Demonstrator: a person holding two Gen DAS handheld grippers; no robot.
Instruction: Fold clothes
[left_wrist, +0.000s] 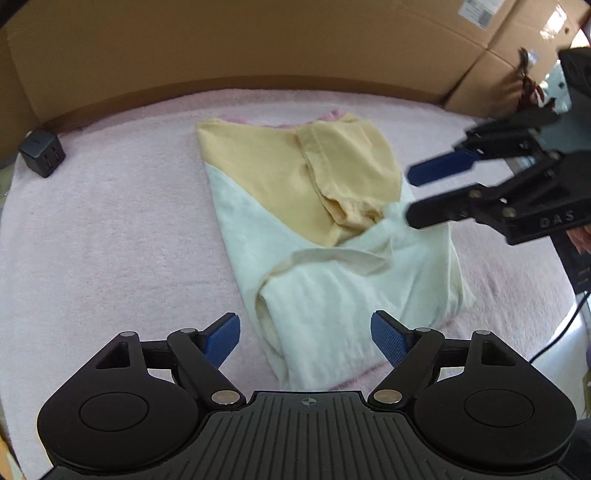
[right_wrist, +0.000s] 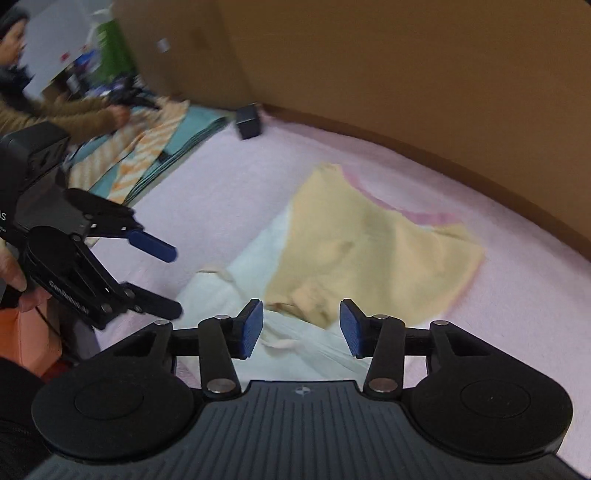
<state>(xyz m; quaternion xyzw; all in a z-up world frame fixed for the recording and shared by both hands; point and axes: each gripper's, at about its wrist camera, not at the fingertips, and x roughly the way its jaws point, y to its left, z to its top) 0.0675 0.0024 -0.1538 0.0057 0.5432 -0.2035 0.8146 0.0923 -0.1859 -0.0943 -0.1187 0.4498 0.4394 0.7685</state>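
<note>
Right now yellow-and-white garment (left_wrist: 314, 221) lies partly folded on pink blanket (left_wrist: 110, 240), sleeve bunched mid-body. Left claw (left_wrist: 306, 341) apart, empty, hovering over near hem. Right claw (right_wrist: 301, 328) apart, empty, over crumpled sleeve. Any further fold: pinch single layer, smooth bunch flat first.

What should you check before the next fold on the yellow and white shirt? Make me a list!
1. Left gripper open and empty: ok.
2. Right gripper open and empty: ok.
3. Shirt lying flat: not ok, a bunched lump sits near its middle by the right gripper.
4. Shirt fully on the pink blanket: ok.
5. Black charger clear of the shirt: ok, it sits apart near the far edge.
6. Both grippers close to the shirt: ok, though whether either touches it, cannot tell.
</note>
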